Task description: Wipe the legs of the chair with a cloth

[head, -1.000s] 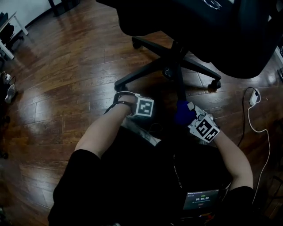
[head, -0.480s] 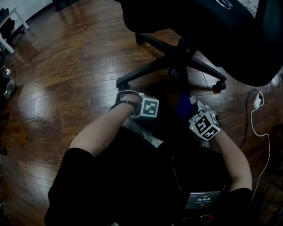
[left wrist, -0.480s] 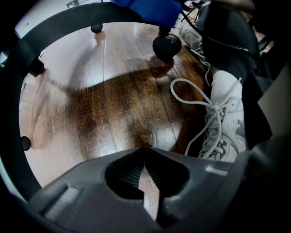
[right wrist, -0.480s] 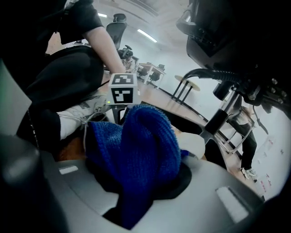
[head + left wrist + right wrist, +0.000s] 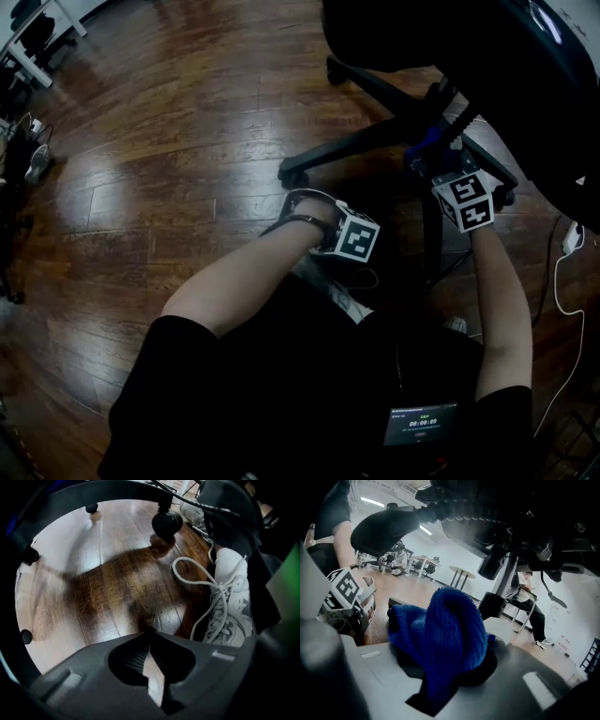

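1. Wooden floor [image 5: 141, 187], dark brown and glossy, fills the left part of the head view.
2. Next comes the left gripper [image 5: 149, 644], which points down at the floor in front of the person's legs. Its jaws are pressed together and nothing is between them. In the left gripper view a white laced shoe [image 5: 232, 606] lies at the right, and a black caster [image 5: 166, 523] stands above on the floor.
3. One black chair leg [image 5: 356, 145] runs from the middle of the chair base toward the lower left. Its end is near the marker cube [image 5: 356, 239] of the left gripper but apart from it.
4. Further right, the right gripper [image 5: 440, 667] is clenched on the blue cloth [image 5: 445, 630], which bulges out in a thick fold above the jaws. The cloth is under the black seat [image 5: 469, 47], close to the centre column [image 5: 501, 583] of the chair. Whether it touches the column or a leg, I cannot tell.
5. At the far right a white cable [image 5: 558, 281] lies in a loop on the floor.
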`<state>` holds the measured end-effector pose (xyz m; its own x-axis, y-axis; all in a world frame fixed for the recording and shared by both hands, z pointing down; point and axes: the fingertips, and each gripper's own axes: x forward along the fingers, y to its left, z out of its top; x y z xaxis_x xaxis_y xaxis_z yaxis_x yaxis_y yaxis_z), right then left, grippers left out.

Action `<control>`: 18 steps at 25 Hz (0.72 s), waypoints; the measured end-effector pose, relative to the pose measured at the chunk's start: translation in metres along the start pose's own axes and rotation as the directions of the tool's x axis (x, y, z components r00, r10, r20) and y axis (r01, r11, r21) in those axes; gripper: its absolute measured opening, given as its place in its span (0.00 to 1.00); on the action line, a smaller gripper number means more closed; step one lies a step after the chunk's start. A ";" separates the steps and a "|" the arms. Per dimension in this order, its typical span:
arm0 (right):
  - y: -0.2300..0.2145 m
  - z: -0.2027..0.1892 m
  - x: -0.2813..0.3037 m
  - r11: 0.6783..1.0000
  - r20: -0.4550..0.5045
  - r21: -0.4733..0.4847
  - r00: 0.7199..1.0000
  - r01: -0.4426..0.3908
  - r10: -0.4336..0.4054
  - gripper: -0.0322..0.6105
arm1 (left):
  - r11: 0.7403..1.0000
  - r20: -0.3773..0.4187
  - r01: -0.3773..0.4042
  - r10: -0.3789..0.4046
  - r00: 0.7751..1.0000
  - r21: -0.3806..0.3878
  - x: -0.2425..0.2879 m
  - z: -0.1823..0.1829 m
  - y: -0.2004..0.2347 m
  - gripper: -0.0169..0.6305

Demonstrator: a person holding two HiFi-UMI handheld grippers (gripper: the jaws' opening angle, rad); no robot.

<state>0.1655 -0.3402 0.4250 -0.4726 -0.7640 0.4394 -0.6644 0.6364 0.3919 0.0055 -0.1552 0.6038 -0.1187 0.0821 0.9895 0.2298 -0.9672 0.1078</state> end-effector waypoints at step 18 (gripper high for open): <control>0.145 -0.067 -0.115 0.891 -0.136 -0.210 0.915 -0.402 0.380 0.20 | 0.999 -0.009 -0.020 0.020 1.000 -0.034 0.002 -0.008 0.001 0.03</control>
<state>0.1626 -0.1527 0.4858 -0.6062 -0.4425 0.6608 -0.2809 0.8965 0.3426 -0.0022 -0.1580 0.6052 -0.1225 0.0609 0.9906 0.1992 -0.9763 0.0847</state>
